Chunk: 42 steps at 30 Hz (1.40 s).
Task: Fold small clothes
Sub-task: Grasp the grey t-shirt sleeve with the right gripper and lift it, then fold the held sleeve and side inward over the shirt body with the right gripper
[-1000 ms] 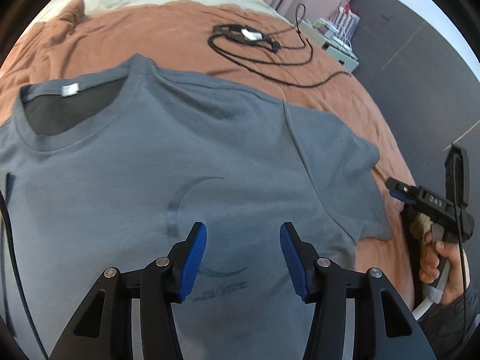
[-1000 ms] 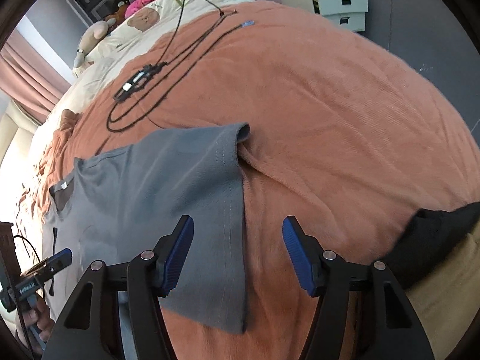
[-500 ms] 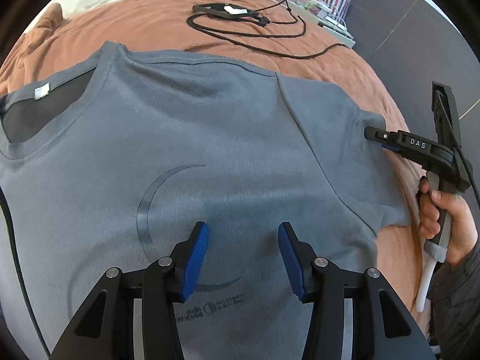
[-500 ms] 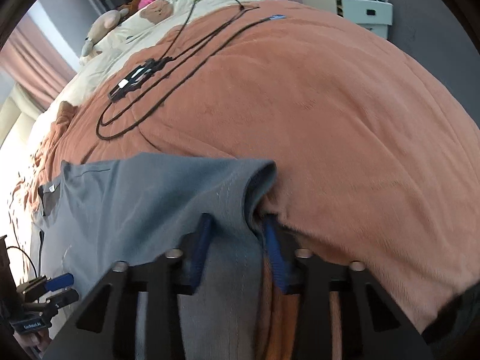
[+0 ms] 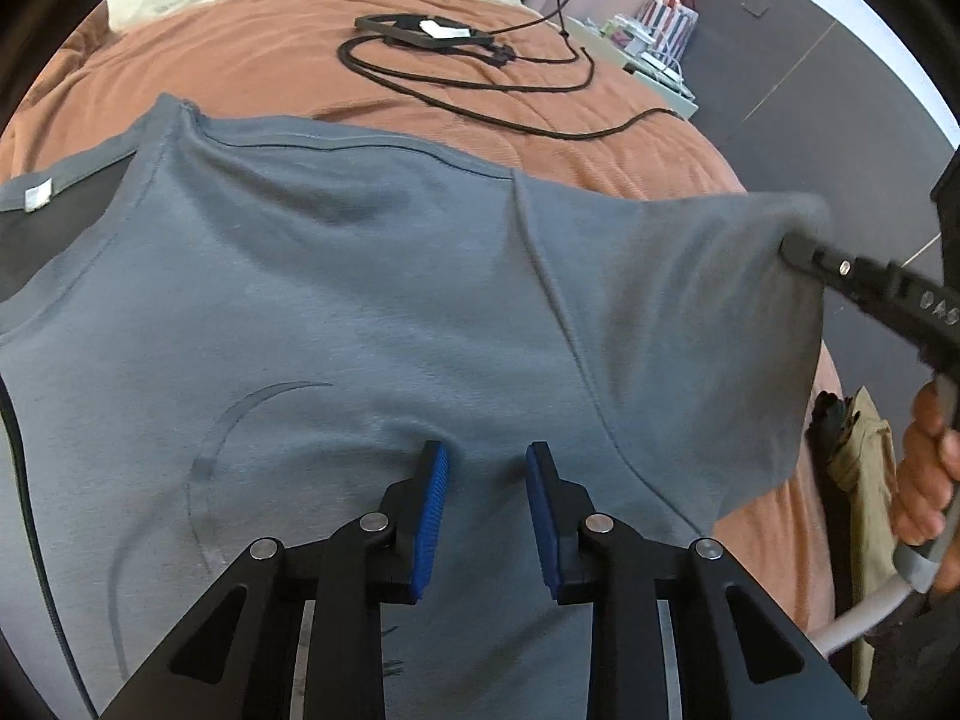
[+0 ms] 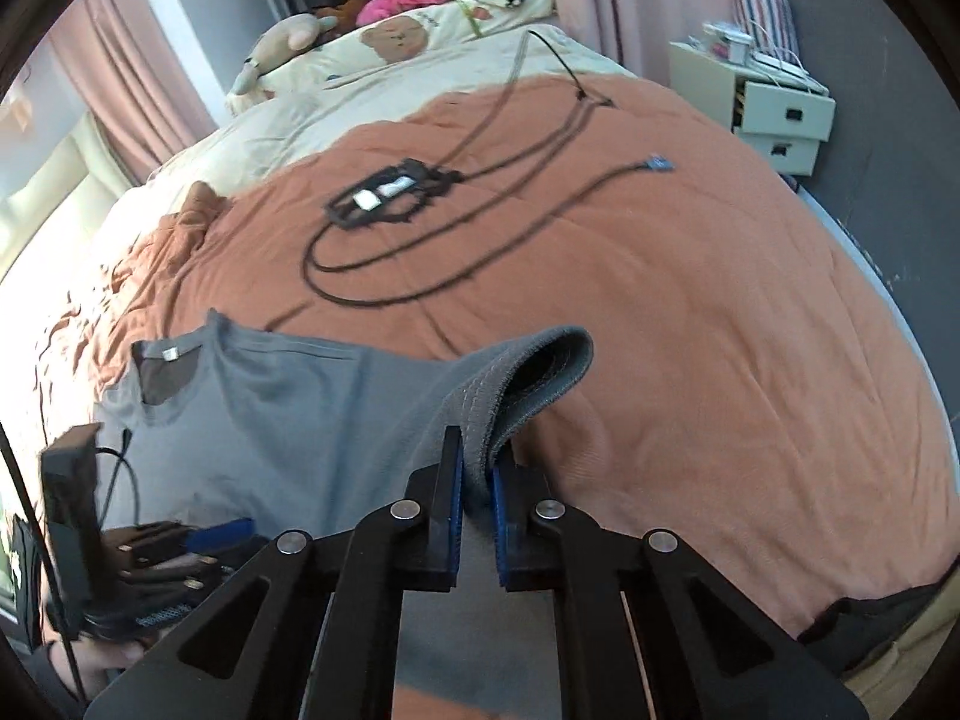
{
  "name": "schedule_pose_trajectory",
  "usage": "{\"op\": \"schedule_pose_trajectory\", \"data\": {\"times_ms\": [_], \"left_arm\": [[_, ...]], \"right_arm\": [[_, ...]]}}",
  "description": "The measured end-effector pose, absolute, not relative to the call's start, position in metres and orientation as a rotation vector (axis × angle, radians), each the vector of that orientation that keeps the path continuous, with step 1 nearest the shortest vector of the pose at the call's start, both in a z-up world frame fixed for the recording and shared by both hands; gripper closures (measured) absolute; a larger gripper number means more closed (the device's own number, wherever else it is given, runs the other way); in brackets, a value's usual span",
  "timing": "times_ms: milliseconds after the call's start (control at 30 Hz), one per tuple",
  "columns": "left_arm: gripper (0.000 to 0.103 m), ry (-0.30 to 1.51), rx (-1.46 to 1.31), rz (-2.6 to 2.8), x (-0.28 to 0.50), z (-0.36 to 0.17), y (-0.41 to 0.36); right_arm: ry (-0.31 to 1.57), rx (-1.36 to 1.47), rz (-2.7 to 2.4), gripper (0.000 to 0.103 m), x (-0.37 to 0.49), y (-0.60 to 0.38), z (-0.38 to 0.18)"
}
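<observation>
The right gripper is clamped on the hem of the sleeve of the grey T-shirt, which lies face up and spread flat on the bed's orange blanket; the sleeve rises from the blanket directly ahead of the right gripper's fingers. The left gripper has its jaws apart, with both fingertips pressing into the chest of the shirt just ahead of it, beside the printed arc; it holds nothing. The fabric is a thin, soft knit: light, limp, and non-slippery, so it drapes from any lifted point and will drag on the blanket. Judged best hold: the stitched sleeve hem or the shoulder seam, where the doubled cloth gives the pads more to bite on. Beyond the shirt collar, a black cable with a small device lies well apart on the blanket. Compared with one second ago, the right gripper has changed from open above the flat sleeve to closed and lifting it; the left gripper's jaws have narrowed and moved down onto the shirt.
</observation>
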<state>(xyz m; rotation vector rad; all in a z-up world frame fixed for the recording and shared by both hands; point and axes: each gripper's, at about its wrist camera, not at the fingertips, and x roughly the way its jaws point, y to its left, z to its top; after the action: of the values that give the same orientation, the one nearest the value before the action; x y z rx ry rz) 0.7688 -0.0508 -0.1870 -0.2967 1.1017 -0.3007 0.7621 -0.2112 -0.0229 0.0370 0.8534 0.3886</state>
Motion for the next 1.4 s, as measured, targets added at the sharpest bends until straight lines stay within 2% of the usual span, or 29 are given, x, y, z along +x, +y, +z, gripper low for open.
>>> {"op": "schedule_pose_trajectory", "data": {"times_ms": [500,900,933,1000,1067,1300,1400], "left_arm": [[0.074,1.076,-0.344,-0.243,0.752,-0.171,0.005],[0.074,1.092,-0.382,-0.125,0.734,-0.180,0.077],[0.074,1.092,-0.387,-0.114,0.732,-0.181,0.083],[0.074,1.094,-0.396,-0.103,0.731,-0.182,0.091],[0.073,1.100,-0.406,-0.090,0.732,-0.182,0.097],[0.051,1.062,-0.402,-0.094,0.741,-0.174,0.089],[0.049,1.053,-0.393,-0.094,0.753,-0.172,0.082]], "right_arm": [[0.872,-0.021,0.443,0.098,0.755,-0.145,0.015],[0.977,-0.122,0.536,0.096,0.751,-0.047,-0.020],[1.003,-0.121,0.564,0.095,0.751,-0.040,-0.024],[1.029,-0.119,0.605,0.083,0.752,-0.035,-0.026],[1.004,-0.118,0.626,0.044,0.751,-0.035,-0.019],[0.928,-0.079,0.517,0.042,0.766,-0.092,-0.005],[0.944,-0.041,0.440,0.042,0.781,-0.121,-0.020]]}}
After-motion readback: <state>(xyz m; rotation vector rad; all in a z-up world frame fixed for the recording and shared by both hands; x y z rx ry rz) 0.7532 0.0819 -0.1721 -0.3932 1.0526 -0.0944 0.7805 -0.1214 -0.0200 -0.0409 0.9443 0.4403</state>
